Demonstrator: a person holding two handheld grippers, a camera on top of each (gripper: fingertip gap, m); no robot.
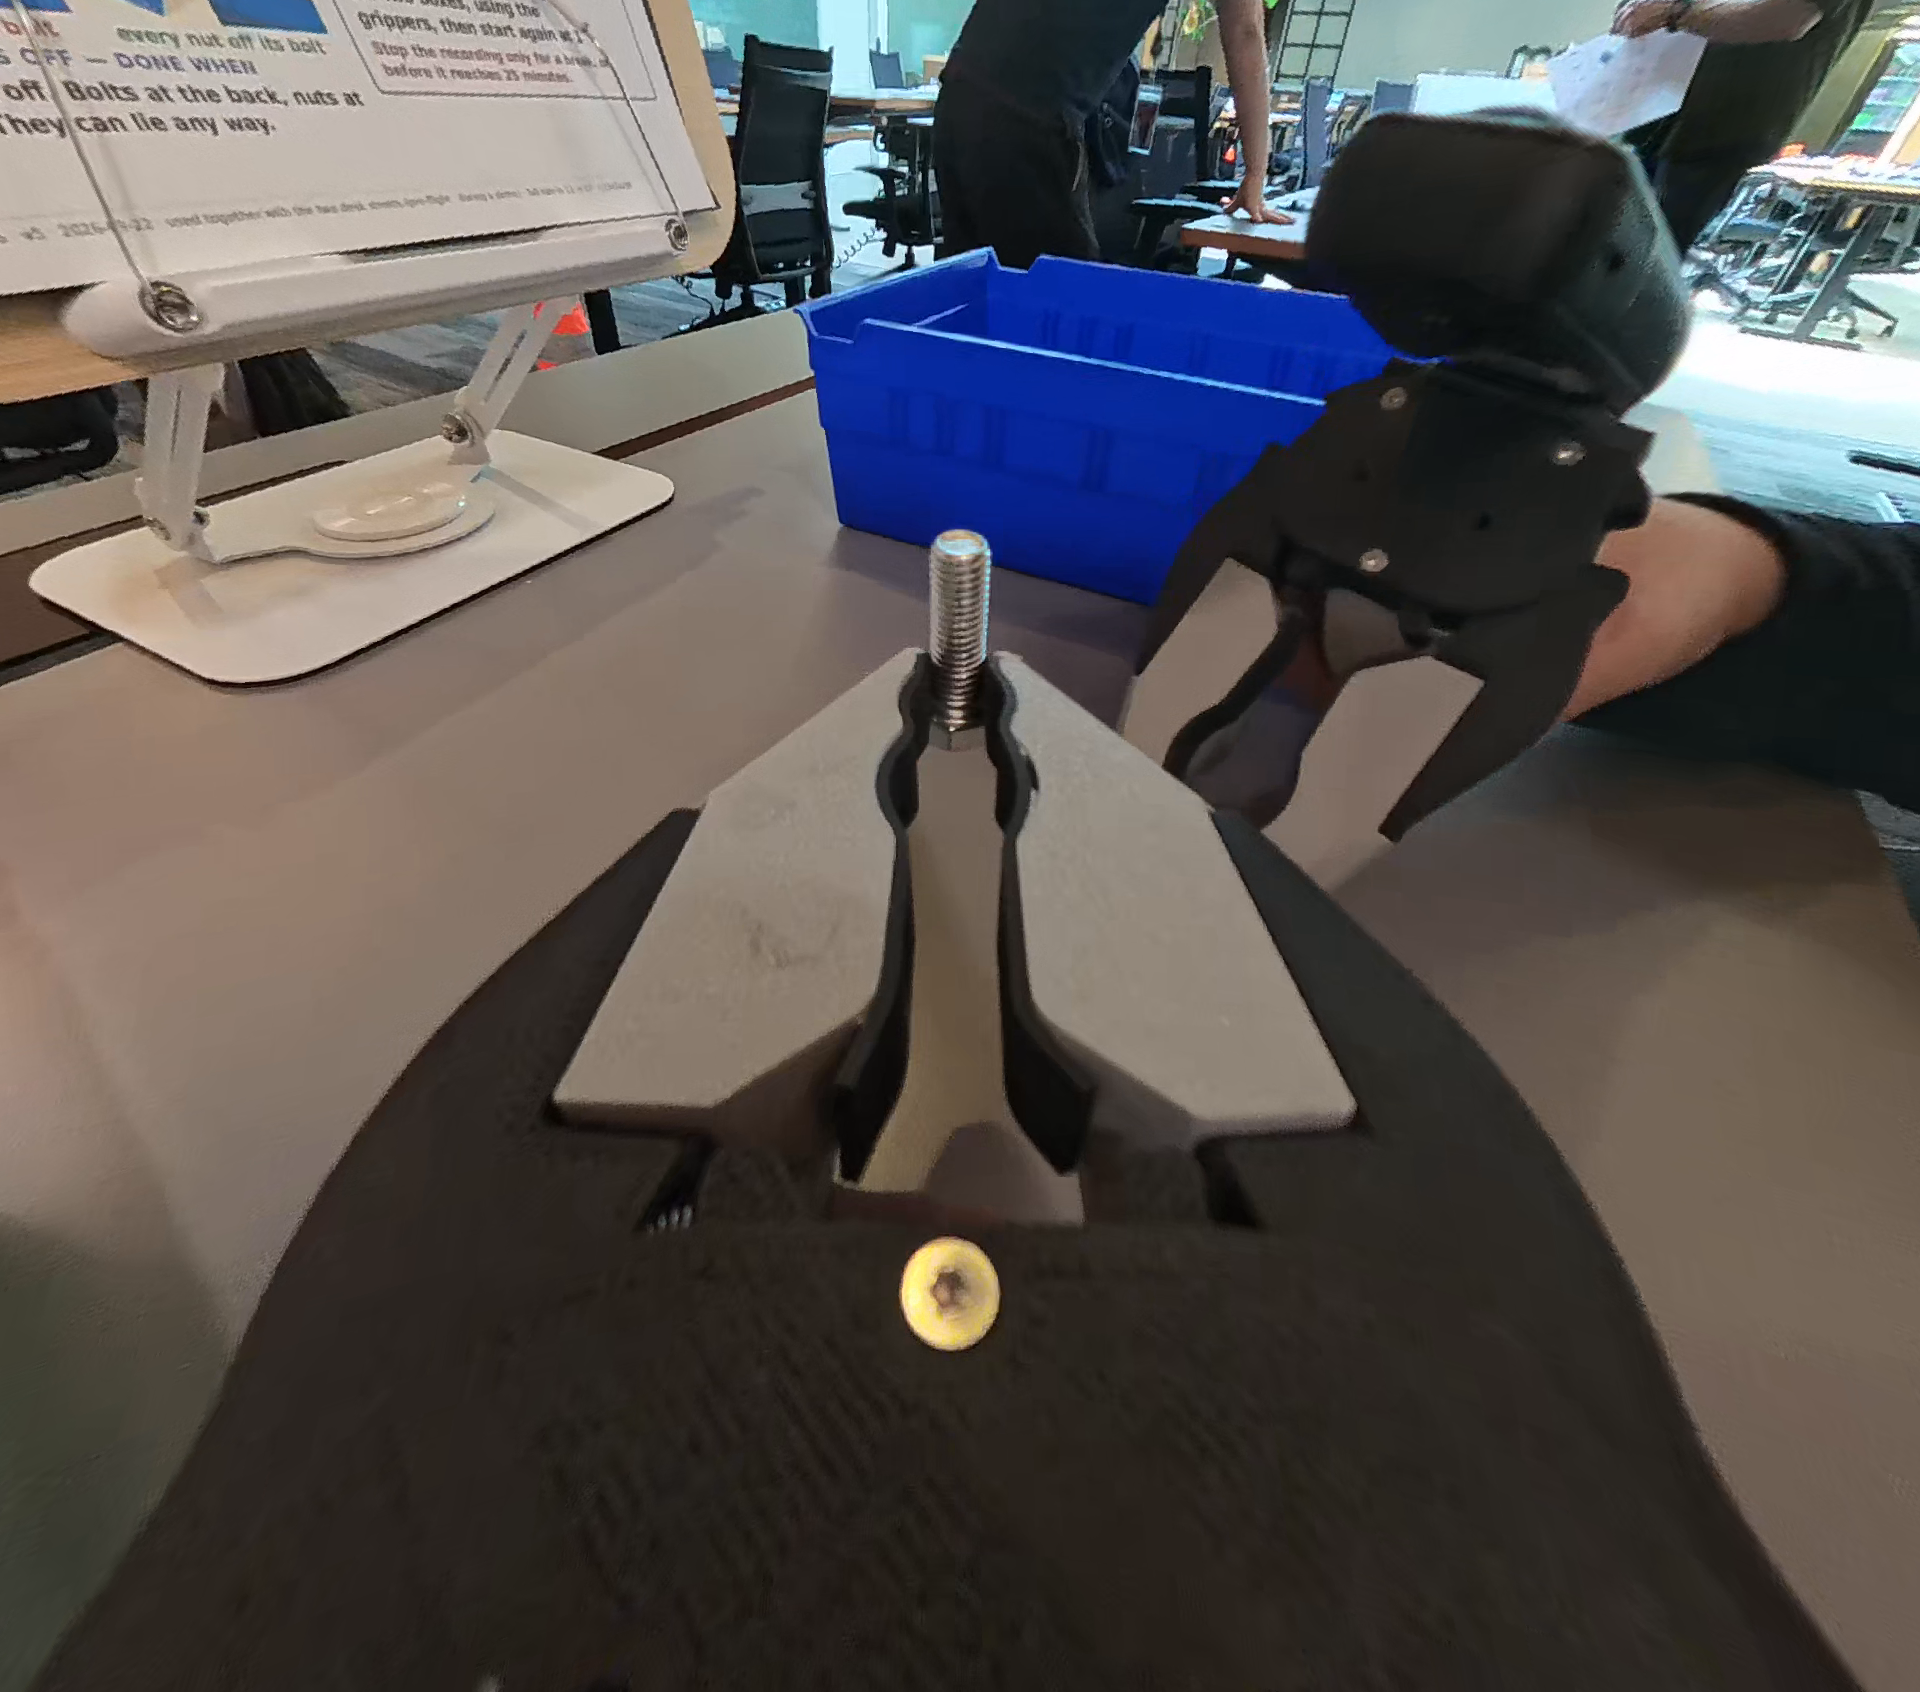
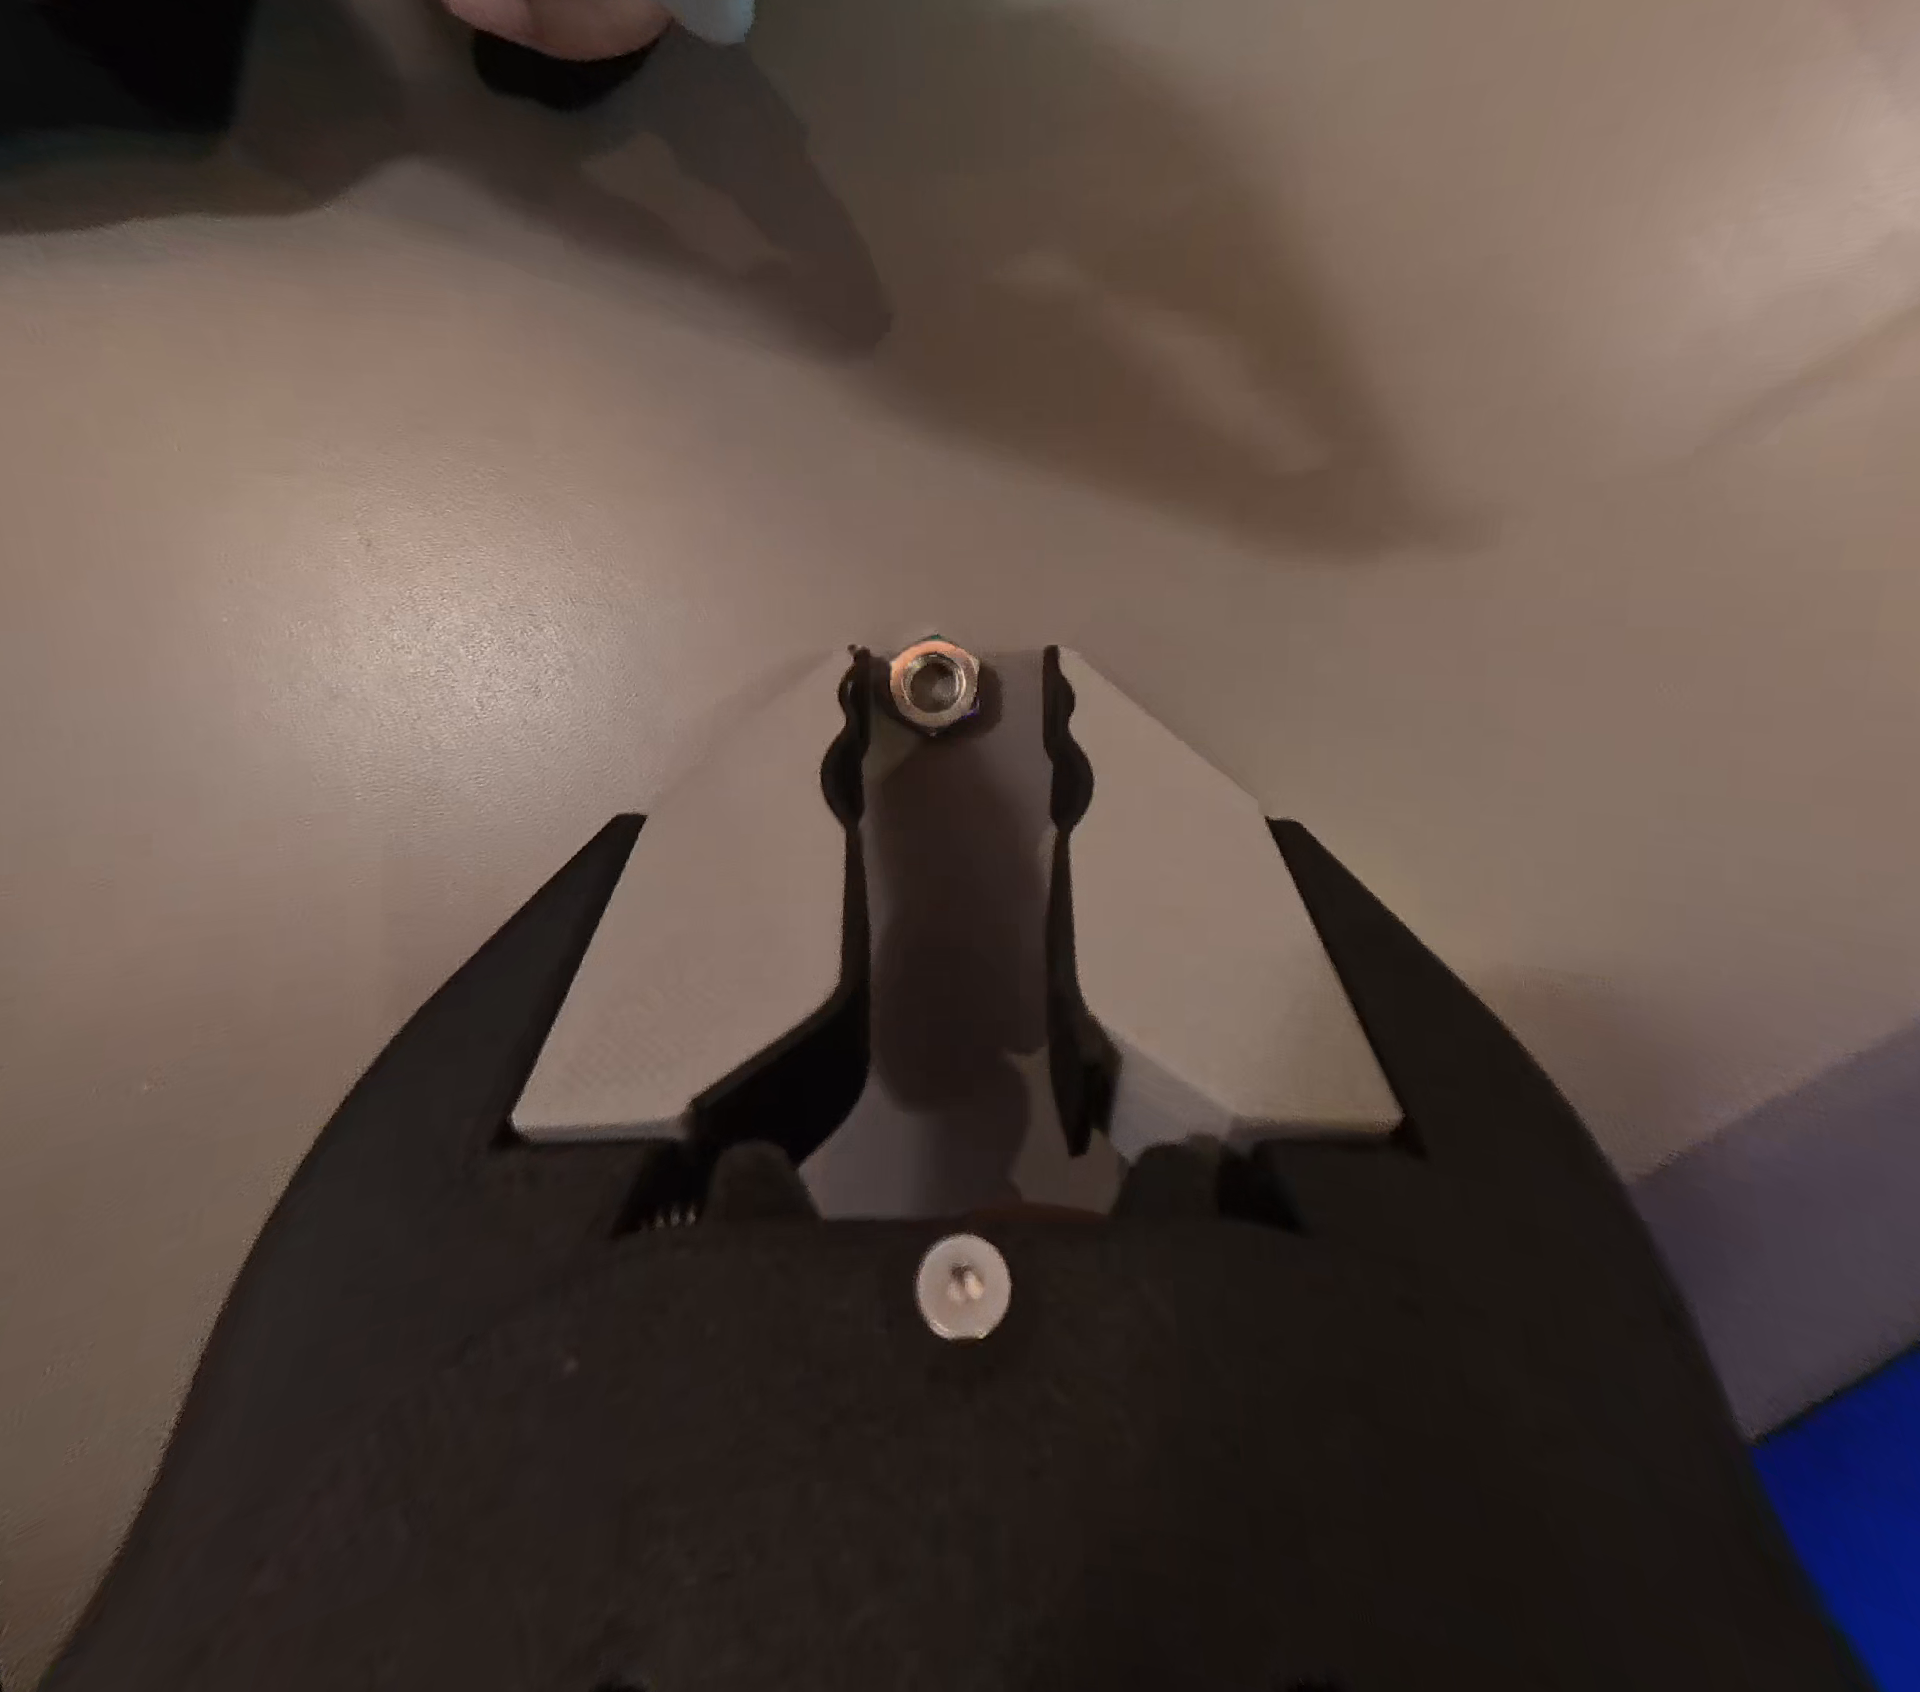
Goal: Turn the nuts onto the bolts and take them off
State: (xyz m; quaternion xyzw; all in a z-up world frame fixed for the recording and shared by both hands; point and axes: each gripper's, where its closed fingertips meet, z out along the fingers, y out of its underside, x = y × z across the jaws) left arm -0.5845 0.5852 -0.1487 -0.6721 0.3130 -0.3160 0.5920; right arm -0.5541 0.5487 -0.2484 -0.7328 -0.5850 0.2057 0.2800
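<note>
- left gripper [image 1: 958, 712] clamps the bolt [image 1: 958, 603] upright, threads up
- right gripper [image 2: 951, 692] hangs over the grey table [image 2: 364, 603], jaws parted, nut [image 2: 933, 686] at left fingertip, grip unclear
- blue bin [image 1: 1039, 416] behind, open office beyond

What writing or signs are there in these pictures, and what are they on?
Printed sheet on the white stand: several lines of print beside blue pictures; legible, but I do not copy out writing.
Paper held by a person at the back: too small to read.
Blue bin, bolt, nut: no writing visible.
</note>
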